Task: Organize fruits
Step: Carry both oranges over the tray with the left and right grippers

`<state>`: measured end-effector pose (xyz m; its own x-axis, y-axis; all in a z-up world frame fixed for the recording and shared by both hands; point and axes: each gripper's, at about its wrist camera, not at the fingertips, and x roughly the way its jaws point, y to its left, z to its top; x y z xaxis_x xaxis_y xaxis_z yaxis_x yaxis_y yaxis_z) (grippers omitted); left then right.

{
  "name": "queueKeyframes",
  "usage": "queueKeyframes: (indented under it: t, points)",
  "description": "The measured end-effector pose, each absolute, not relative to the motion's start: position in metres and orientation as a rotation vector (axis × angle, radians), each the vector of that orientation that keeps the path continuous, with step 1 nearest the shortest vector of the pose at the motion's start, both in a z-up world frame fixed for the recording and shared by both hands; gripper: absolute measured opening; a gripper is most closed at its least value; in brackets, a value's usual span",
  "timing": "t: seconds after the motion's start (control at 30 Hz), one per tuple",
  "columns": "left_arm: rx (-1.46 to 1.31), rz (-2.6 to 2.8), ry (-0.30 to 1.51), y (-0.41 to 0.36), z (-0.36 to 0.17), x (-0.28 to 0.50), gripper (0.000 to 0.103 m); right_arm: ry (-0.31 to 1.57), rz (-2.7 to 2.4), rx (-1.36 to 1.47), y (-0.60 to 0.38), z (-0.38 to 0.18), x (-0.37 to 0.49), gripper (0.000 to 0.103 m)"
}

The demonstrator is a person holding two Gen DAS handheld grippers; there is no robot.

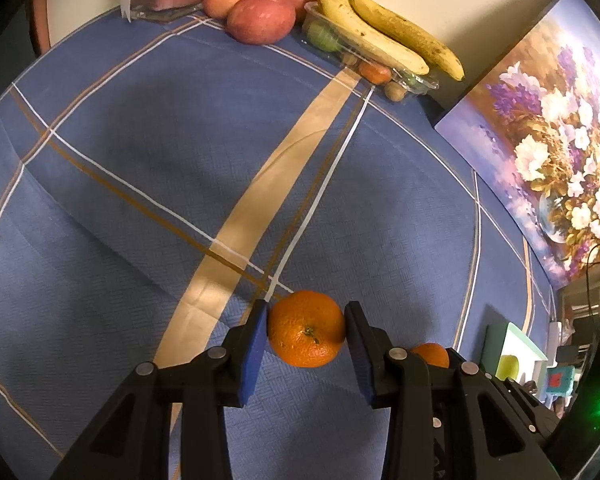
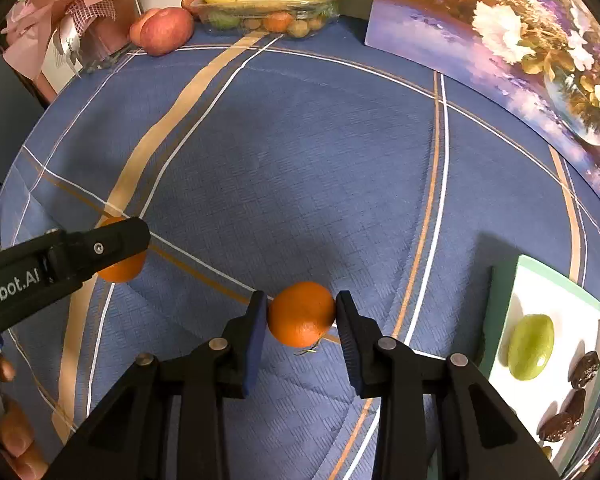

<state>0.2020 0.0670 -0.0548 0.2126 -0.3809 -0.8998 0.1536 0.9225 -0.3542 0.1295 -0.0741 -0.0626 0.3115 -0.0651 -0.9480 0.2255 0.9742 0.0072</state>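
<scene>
Blue plaid tablecloth, floral painting

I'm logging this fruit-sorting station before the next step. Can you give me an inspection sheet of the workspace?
Surface: table under a blue checked tablecloth, creased.
Job's things: two oranges, one in the left gripper, one in the right gripper; apples; bananas on a clear fruit box; tray with a green fruit and dates.
Clutter: pink gift wrapping.
Grippers: both sets of fingers closed on their oranges.
Cables: one dark cable at the right edge.
Surroundings: flower painting leaning at the wall.
</scene>
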Motion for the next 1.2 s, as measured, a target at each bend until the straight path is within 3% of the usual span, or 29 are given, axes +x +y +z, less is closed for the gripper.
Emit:
queueKeyframes:
  t: [0.57, 1.2]
  points:
    - [-0.144, -0.482, 1.223, 0.042, -0.010, 0.170, 0.041, 1.101, -0.260, 0.229, -0.117, -0.012, 0.053, 0.036]
    - [0.027, -0.801, 1.194, -0.075, 0.025, 0.076, 0.041, 0.945, -0.581, 0.507, -0.260, 0.019, -0.075, 0.036]
